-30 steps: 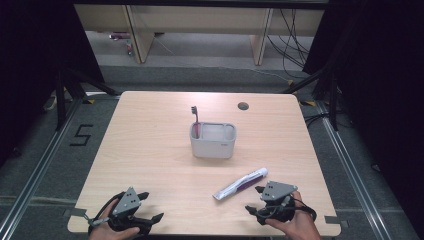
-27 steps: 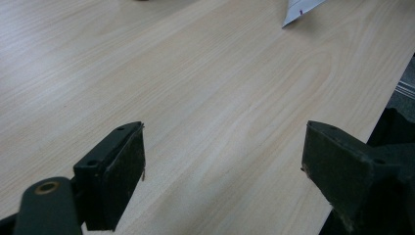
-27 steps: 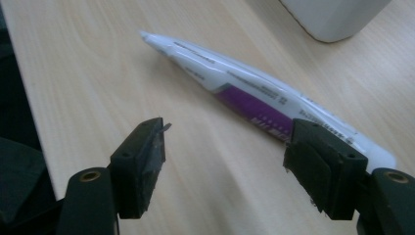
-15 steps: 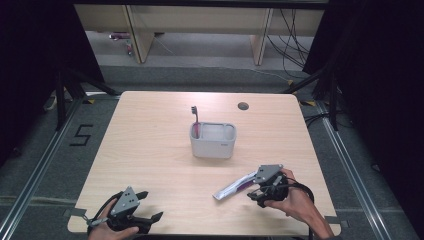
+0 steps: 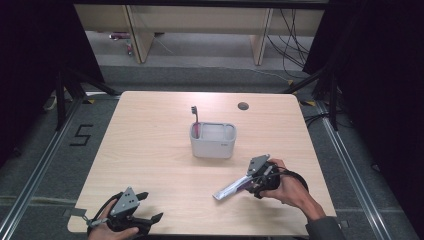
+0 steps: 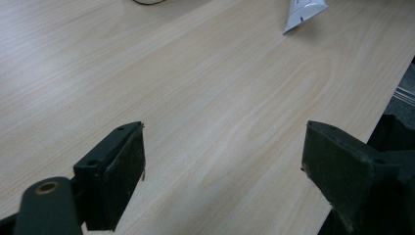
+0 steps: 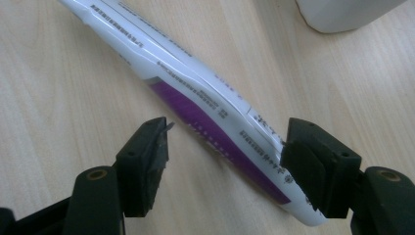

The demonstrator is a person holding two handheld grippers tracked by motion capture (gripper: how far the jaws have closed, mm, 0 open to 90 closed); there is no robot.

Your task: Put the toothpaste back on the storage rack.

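In the high view, a white and purple toothpaste tube (image 5: 234, 187) lies flat on the wooden surface (image 5: 150, 145), toward its near right part, running slantwise from lower left to upper right. The right tool (image 5: 251, 181) sits over the tube's upper right end, held in the person's right hand (image 5: 285, 186), with its grey plate on top; from this angle the jaws themselves are hard to read. Behind the tube, near the middle of the surface, stands a pale grey holder (image 5: 213, 140) with a dark toothbrush (image 5: 195, 118) upright in its left compartment, well apart from the tube. The left tool (image 5: 147, 207) rests at the near left edge in the left hand (image 5: 112, 231), jaws spread with nothing in them, far from the tube. In the left gripper view, the left tool (image 6: 222, 161) has its two black jaws wide apart over bare wood, and the flat crimped tail of the tube (image 6: 303, 12) shows at the top, well away. In the right gripper view, the right tool (image 7: 225, 159) straddles the tube (image 7: 205, 105): the tube runs slantwise between the jaws, its purple-striped part passing close by the right jaw, seemingly touching it, while a clear gap of wood separates it from the left jaw. The jaws have just been closing a little, yet they stand released, not pressing the tube. A corner of the holder (image 7: 342, 12) shows at the top right.
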